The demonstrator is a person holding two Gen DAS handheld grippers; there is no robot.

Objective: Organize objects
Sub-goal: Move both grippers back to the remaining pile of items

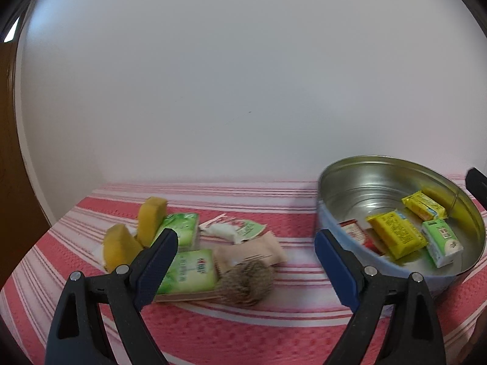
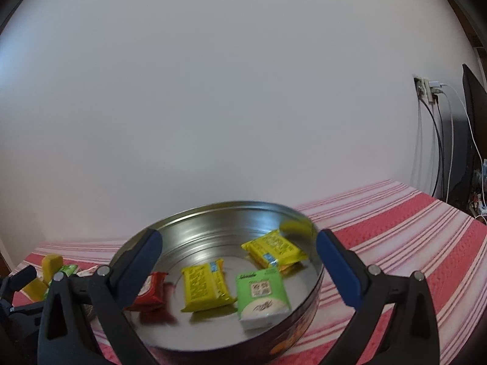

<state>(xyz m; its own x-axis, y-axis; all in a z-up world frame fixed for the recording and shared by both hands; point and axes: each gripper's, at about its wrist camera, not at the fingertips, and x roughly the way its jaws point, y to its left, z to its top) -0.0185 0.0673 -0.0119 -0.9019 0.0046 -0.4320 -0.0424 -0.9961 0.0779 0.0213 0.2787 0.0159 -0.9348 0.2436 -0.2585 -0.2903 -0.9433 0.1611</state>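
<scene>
A round metal tin (image 1: 395,179) (image 2: 213,222) sits on the striped cloth and holds two yellow packets (image 2: 207,287), a red packet (image 2: 150,293) and a green tissue pack (image 2: 263,296). Left of the tin lies a loose pile: two green tissue packs (image 1: 190,270), yellow sponge pieces (image 1: 149,219), a beige sachet (image 1: 252,251), a ball of twine (image 1: 246,279) and a torn white wrapper (image 1: 234,228). My left gripper (image 1: 246,252) is open just in front of the pile, nothing between its fingers. My right gripper (image 2: 239,255) is open over the tin's near side, holding nothing.
The red and white striped cloth (image 2: 395,243) covers the table up to a white wall. A wall socket with cables (image 2: 426,91) and a dark monitor (image 2: 471,140) stand at the far right. A brown door edge (image 1: 12,152) is at the left.
</scene>
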